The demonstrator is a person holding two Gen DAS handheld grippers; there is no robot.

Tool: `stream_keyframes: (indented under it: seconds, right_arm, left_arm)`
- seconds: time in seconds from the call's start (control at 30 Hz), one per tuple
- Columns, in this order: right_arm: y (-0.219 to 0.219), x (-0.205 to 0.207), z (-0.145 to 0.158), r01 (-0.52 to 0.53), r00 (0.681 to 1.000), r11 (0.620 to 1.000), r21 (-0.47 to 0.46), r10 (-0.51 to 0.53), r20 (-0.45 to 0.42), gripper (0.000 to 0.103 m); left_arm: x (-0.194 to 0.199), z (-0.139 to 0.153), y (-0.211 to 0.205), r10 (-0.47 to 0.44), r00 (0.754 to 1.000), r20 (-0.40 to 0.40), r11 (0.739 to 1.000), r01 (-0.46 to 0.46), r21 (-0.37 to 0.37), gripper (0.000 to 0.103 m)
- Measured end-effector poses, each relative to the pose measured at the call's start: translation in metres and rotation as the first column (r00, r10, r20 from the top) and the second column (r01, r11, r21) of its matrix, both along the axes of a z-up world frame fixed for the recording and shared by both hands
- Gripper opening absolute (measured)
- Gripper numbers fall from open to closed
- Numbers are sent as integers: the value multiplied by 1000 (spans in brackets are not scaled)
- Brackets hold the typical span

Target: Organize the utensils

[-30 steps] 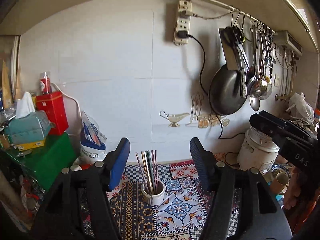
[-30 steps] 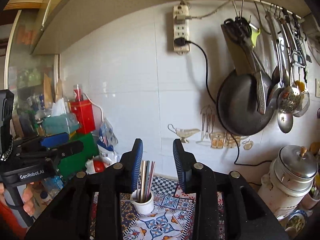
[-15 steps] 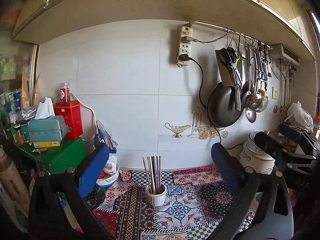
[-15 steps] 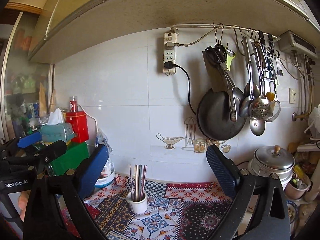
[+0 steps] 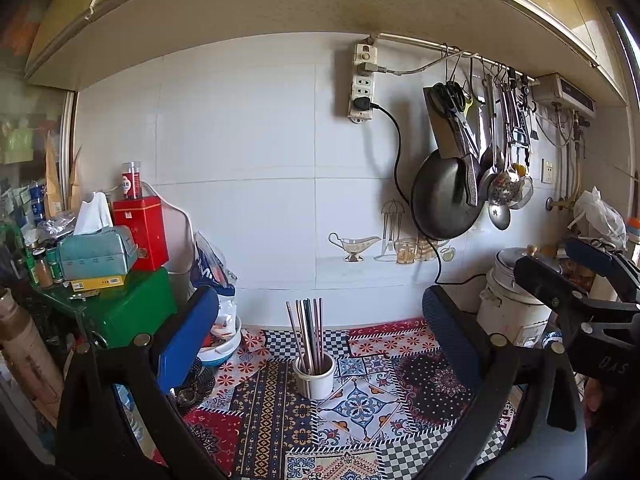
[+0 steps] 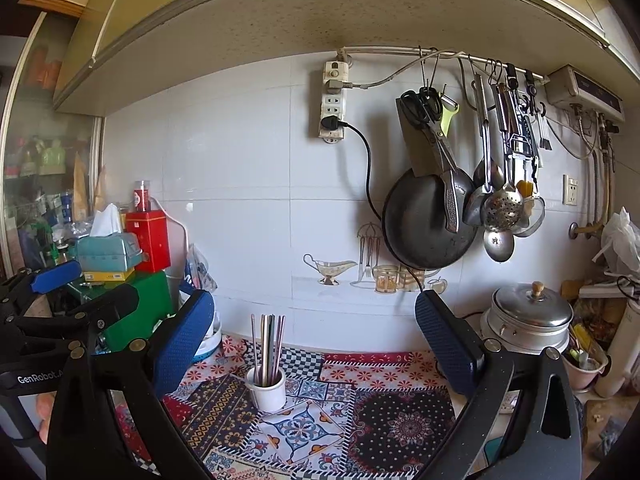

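Nearest each lens, both claws now stand spread wide with nothing between their pads. The left claw [image 5: 320,316] and the right claw [image 6: 314,322] have just been opening, and both sit farther from the wall than a second ago, when their pads framed the cup closely and the right pair nearly pinched the chopsticks. Neither claw holds or touches anything now.

Past the pads, on the patterned cloth [image 5: 360,404] that covers the counter, the white cup [image 5: 315,376] stands upright, well short of the counter's back edge and apart from both claws. The chopsticks [image 5: 308,332] stand in it as a loose bundle, tips down, leaning a little toward the back.

Farther right along the counter sits a lidded pot [image 6: 528,316]; at the left end a green box [image 5: 128,308] carries a tissue box and a red tin. On the wall behind, a dark pan [image 6: 428,220] and ladles hang from a rail.

With the chopsticks gathered in the cup and both claws released and withdrawn, this part of the tidying looks finished. I see no other loose utensil on the cloth, so little seems left.
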State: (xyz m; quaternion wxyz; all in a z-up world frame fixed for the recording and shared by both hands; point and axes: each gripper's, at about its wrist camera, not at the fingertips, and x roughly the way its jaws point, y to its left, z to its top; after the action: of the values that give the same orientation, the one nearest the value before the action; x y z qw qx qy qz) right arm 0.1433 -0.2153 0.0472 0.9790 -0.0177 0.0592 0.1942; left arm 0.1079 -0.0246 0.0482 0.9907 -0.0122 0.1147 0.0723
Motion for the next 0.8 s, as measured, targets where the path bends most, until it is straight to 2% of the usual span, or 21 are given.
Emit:
stream_keyframes:
  seconds: [0.8]
  right_arm:
    - [5,4,-3,3,1000,1000,9,-2,-26,101]
  left_arm:
    - [5,-5,6,7,1000,-17,1000,-7,4,102]
